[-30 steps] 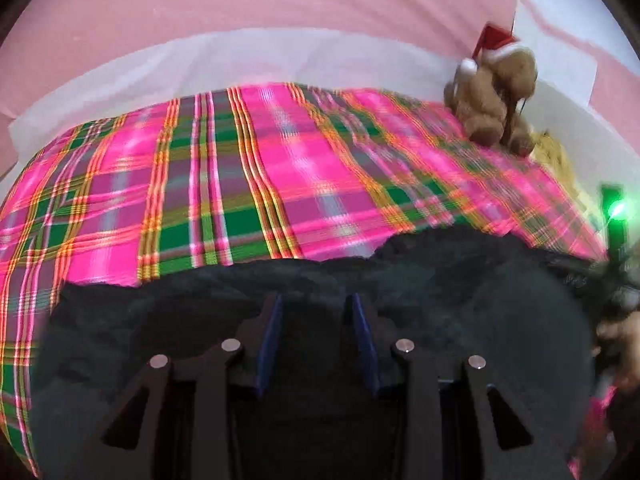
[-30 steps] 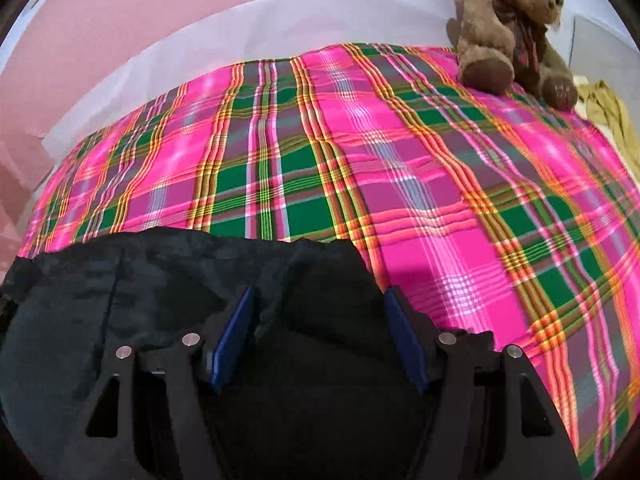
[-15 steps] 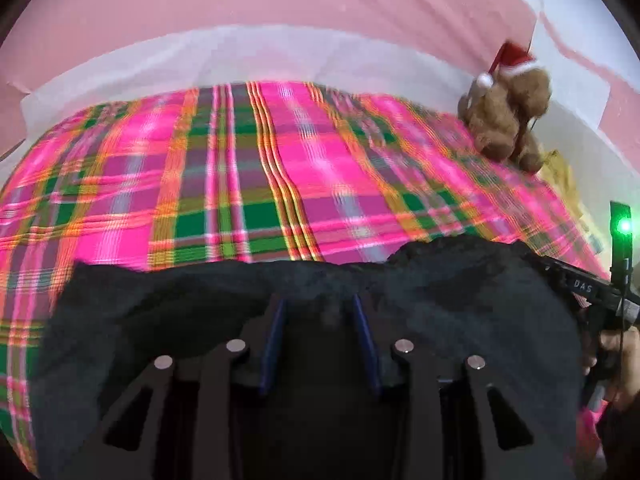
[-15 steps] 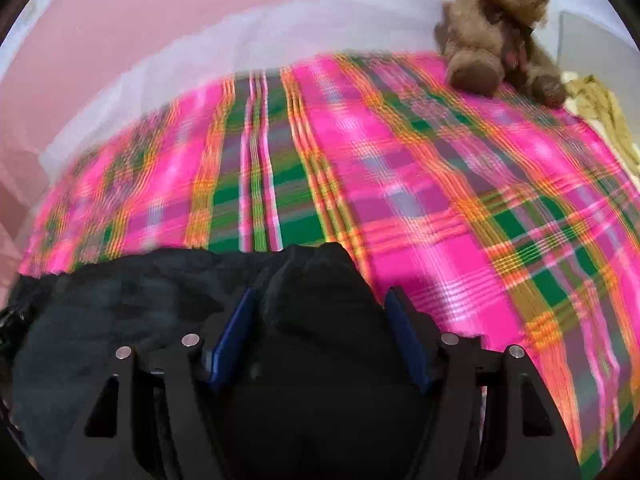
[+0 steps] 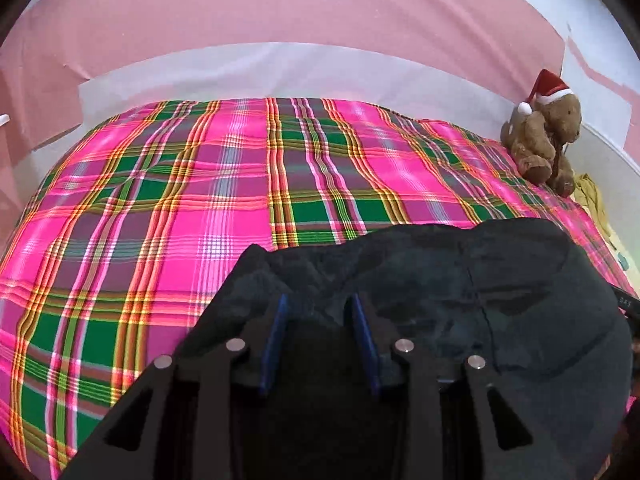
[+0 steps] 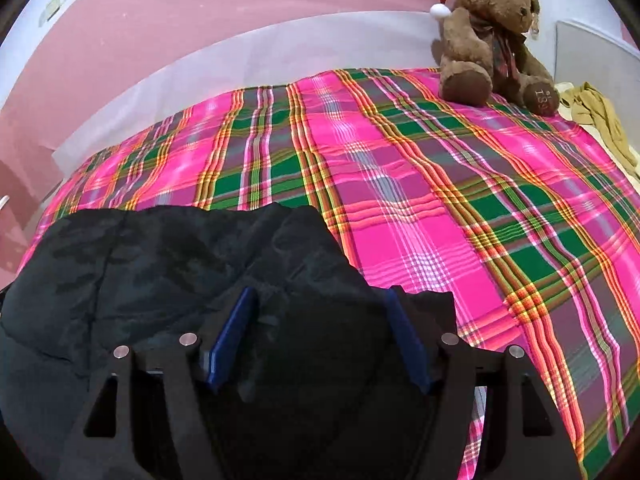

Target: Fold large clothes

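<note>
In the left wrist view, a dark garment (image 5: 460,288) is bunched between the blue pads of the left gripper (image 5: 320,304), whose jaws are partly closed and clamped on the cloth. The garment is spread to the right over a pink and green plaid bedspread (image 5: 200,208). A teddy bear (image 5: 544,136) in a Santa hat is seated at the far right corner, against a pink wall (image 5: 280,8).

In the right wrist view, a thicker fold of the garment (image 6: 160,264) is held in the right gripper (image 6: 320,300), its jaws set wider. The rest is draped to the left on the bedspread (image 6: 460,200). The bear (image 6: 492,36) and a yellow cloth (image 6: 600,120) are seen beyond.
</note>
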The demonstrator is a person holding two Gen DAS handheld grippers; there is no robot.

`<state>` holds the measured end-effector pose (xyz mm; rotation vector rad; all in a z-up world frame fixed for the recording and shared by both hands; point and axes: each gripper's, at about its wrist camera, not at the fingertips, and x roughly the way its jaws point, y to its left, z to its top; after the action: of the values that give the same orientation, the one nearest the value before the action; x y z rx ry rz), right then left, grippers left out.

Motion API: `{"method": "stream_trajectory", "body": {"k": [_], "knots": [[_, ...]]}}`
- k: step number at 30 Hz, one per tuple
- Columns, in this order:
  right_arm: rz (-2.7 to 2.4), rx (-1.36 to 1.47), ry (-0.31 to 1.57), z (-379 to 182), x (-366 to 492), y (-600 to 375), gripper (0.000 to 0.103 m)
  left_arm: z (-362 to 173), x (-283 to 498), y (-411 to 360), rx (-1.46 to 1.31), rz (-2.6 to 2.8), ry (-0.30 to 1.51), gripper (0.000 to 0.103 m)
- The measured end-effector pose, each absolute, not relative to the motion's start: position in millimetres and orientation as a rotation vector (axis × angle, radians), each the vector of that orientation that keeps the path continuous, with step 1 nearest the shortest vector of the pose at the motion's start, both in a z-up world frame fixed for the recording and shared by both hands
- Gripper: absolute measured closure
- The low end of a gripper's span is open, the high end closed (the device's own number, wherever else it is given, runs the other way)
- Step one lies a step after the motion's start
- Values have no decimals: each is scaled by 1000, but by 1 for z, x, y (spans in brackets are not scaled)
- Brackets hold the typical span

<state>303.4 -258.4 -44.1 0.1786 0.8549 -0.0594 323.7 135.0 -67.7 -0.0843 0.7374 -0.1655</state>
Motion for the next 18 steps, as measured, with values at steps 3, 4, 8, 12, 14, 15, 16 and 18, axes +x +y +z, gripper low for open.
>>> {"method": "stream_trajectory", "body": {"k": [3, 4, 8, 12, 14, 15, 16, 18], "knots": [[-57, 190, 850, -48, 302, -259, 35, -69, 323, 134, -96, -169, 730, 66], [-60, 188, 848, -48, 302, -259, 35, -69, 323, 134, -98, -169, 730, 66], [-80, 187, 852, -33, 296, -260, 35, -55, 314, 135, -92, -151, 747, 66], [-58, 198, 795, 5, 264, -261, 35, -19, 274, 156, -150, -150, 684, 66], [-29, 178, 768, 24, 236, -255, 35, -8, 248, 169, -171, -135, 648, 66], [-18, 164, 755, 29, 222, -252, 35, -6, 235, 175, -180, -123, 642, 66], [-7, 150, 750, 32, 209, -249, 35, -8, 219, 180, -188, -106, 646, 66], [7, 134, 754, 30, 187, -242, 35, -16, 195, 186, -198, -93, 656, 67]]}}
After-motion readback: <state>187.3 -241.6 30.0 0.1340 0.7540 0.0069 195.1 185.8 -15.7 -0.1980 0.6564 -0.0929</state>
